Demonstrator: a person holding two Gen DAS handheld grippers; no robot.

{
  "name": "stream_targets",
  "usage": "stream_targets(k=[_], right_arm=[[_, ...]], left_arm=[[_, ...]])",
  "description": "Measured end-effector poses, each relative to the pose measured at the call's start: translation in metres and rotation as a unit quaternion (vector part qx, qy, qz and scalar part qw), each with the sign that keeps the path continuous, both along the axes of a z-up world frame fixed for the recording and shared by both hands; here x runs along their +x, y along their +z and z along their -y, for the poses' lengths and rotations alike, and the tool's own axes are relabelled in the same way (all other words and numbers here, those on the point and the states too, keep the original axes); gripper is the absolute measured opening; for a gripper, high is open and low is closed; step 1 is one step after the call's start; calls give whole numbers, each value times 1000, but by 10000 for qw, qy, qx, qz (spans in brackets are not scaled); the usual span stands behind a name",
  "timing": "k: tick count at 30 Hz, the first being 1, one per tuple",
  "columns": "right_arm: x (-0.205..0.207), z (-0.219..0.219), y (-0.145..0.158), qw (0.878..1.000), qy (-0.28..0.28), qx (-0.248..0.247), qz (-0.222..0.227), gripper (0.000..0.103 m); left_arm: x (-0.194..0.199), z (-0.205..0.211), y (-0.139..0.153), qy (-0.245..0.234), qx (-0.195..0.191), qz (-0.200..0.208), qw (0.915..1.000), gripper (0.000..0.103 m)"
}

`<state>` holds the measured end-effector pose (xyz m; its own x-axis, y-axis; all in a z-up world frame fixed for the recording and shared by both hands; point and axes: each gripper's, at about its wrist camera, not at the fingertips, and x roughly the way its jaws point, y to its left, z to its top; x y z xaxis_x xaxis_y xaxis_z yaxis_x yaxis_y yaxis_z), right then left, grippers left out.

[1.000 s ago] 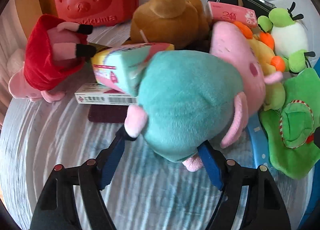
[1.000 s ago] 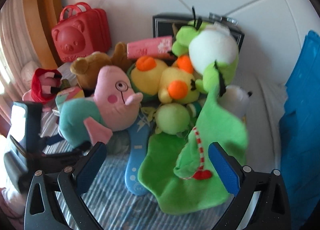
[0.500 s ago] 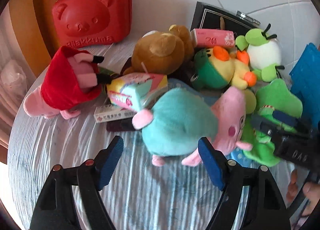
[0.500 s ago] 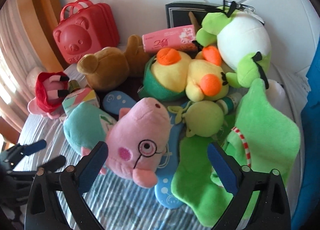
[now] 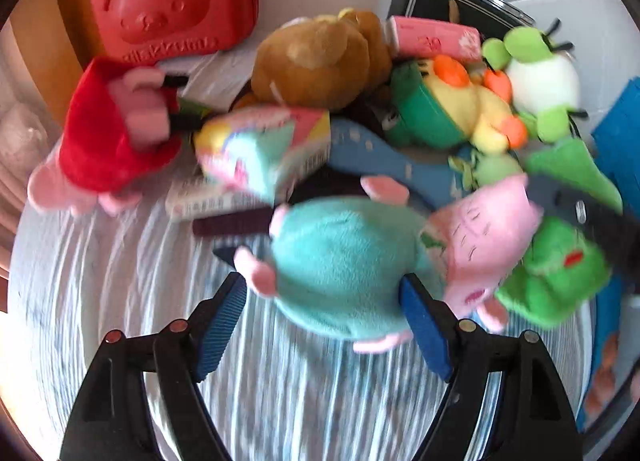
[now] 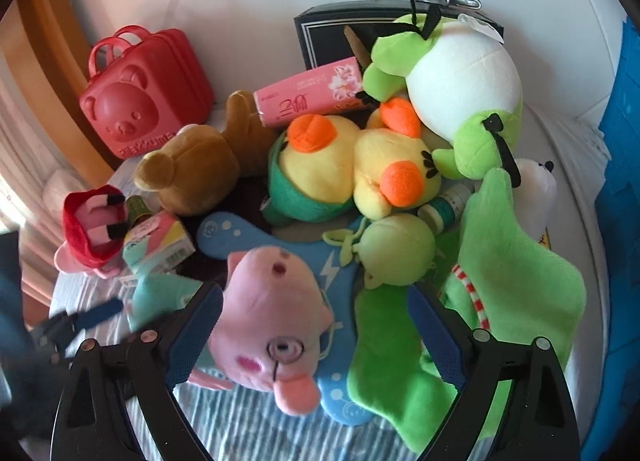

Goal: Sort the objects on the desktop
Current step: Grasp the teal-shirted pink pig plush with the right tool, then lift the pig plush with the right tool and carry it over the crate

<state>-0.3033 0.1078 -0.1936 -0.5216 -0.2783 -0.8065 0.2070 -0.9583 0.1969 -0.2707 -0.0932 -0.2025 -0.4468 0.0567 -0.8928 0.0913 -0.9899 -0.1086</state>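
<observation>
both grippers moved closer to the pig plush [image 5: 360, 261], jaws spread around it.
only the right wrist view shows its face [image 6: 276, 341]; left gripper [image 5: 320, 321], right gripper [image 6: 316, 333].

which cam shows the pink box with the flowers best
The right wrist view: the pink box is sharp there, its flower print and lettering facing the camera, resting atop the yellow duck plush. The left wrist view shows it smaller, blurred, at the pile's far edge.

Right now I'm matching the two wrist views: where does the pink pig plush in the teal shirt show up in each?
Left wrist: the pig plush lies low centre between the open jaws, head right.
Right wrist: pig plush at bottom centre, face toward the camera.
Shared landmark: the red bear case, upper left in both.
</observation>
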Motion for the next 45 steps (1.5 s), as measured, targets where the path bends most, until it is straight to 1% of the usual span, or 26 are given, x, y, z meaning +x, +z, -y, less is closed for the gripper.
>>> stream_targets(k=[2,3,4,5,6,7,10,12,13,14,16,19,20,21,22,27,32,33,34,35,36,38,40,43,45], right_arm=[[6,6,-2,9999,25,-135,31,100],[8,10,-4,9999,43,-121,34,100],[12,17,-9,9999,85,58,96,99],[17,23,-15,9994,141,237,207,82],[26,27,-24,9986,255,284,364,61],[34,27,-28,9983,303,212,441,59],[65,27,-36,9977,395,222,497,59],[84,27,-42,9971,443,209,582,59],[92,27,-44,9969,452,204,603,59],[99,26,-48,9969,444,199,619,59],[109,22,-52,9968,381,126,692,59],[119,15,-47,9971,371,75,665,60],[122,14,-46,9969,398,70,678,64],[124,13,-45,9968,409,69,682,73],[126,13,-45,9970,404,89,655,76],[127,15,-40,9975,472,151,506,77],[118,20,-39,9982,433,-23,418,76],[117,22,-41,9981,443,-11,438,73],[116,24,-43,9978,452,40,477,68],[115,26,-45,9977,449,166,485,59],[116,27,-46,9976,454,180,482,57],[117,25,-46,9976,461,163,490,54],[120,23,-45,9979,457,165,428,52],[124,20,-36,9985,443,120,283,51],[128,20,-27,9988,455,98,131,50]], left_arm=[[16,0,-13,-111,-90,174,9997,79],[22,1,-21,-113,-162,310,9993,79],[29,2,-26,-103,-217,411,9989,79],[37,6,-29,-109,-200,436,9988,78],[46,8,-28,-131,-132,411,9990,78],[56,11,-23,-191,-35,347,9992,78],[77,15,-2,-400,-22,45,9992,78],[86,13,14,-560,-13,-207,9982,78],[87,11,17,-645,-28,-255,9976,78],[86,8,17,-731,-72,-273,9969,78],[84,1,8,-878,-154,-210,9958,78],[83,-4,-12,-985,-104,-152,9950,78],[83,-6,-16,-1007,-120,-172,9947,78],[82,-8,-20,-1027,-191,-209,9943,78],[84,-9,-21,-1049,-237,-236,9939,78],[78,-12,-22,-1091,-308,-308,9931,78],[73,-13,-18,-1152,-331,-368,9921,78],[72,-13,-19,-1183,-286,-365,9919,78],[71,-14,-20,-1230,-242,-368,9914,76],[70,-16,-21,-1284,-256,-375,9907,69],[71,-18,-22,-1319,-318,-405,9899,68],[72,-19,-20,-1379,-338,-479,9887,57],[74,-18,-16,-1410,-285,-530,9882,50],[80,-18,-4,-1450,-298,-720,9864,47],[84,-18,6,-1438,-299,-856,9855,47]])
